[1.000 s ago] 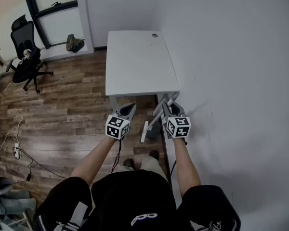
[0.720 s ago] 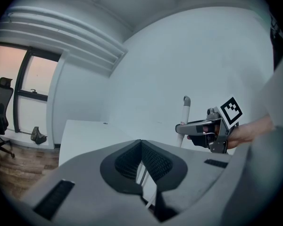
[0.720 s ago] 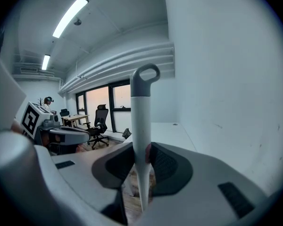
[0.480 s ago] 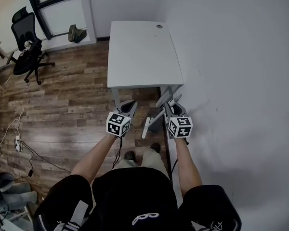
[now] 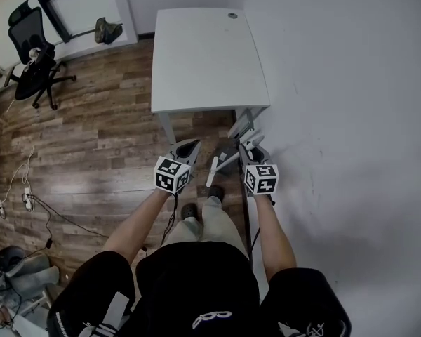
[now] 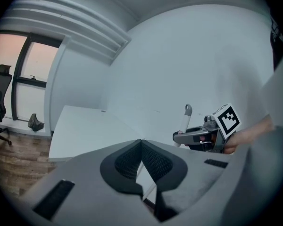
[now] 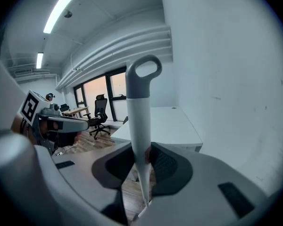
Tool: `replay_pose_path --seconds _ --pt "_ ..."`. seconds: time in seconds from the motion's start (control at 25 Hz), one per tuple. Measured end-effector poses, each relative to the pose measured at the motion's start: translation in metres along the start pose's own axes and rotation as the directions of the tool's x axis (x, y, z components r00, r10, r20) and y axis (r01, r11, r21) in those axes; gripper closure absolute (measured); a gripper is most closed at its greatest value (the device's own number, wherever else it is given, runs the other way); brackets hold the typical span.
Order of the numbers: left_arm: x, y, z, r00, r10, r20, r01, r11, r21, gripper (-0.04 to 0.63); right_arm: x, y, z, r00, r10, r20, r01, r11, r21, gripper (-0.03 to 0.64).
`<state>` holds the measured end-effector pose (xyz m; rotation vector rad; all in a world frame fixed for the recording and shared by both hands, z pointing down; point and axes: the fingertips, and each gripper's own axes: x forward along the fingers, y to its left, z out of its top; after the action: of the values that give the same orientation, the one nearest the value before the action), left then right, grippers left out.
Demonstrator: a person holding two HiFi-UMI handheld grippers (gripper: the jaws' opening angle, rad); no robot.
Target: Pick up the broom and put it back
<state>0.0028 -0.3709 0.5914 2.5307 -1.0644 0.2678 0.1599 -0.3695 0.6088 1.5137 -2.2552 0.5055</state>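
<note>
My right gripper is shut on the broom's white handle, which stands nearly upright between the pads. The handle's grey loop top rises above the jaws. In the head view the handle slants between my two grippers, close to the white wall. The broom's lower end is hidden. My left gripper hangs beside it, its pads meeting at the tip with nothing in them. From the left gripper view, the right gripper and the handle show at the right.
A white table stands against the wall just ahead, its leg near the broom. The person's feet are on the wooden floor below the grippers. An office chair, a bag and floor cables lie to the left.
Both grippers have sunk lower, and the broom handle has come down with the right one. The head view has tilted, so the table sits higher in the picture.
</note>
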Motion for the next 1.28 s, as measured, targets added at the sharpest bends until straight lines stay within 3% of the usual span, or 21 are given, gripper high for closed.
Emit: replay_pose_path --seconds 0.6,1.28 --pt "0.080 0.015 -0.040 0.997 0.001 -0.079 -0.003 1.000 -0.022 0.578 0.068 -0.057 -0.073 0.994 0.018 -0.112 -0.014 0.999 0.036 0.500" --pt "0.141 0.028 -0.037 0.992 0.000 -0.124 -0.002 1.000 -0.017 0.578 0.125 -0.111 -0.111 0.983 0.026 -0.181 -0.006 0.994 0.109 0.500"
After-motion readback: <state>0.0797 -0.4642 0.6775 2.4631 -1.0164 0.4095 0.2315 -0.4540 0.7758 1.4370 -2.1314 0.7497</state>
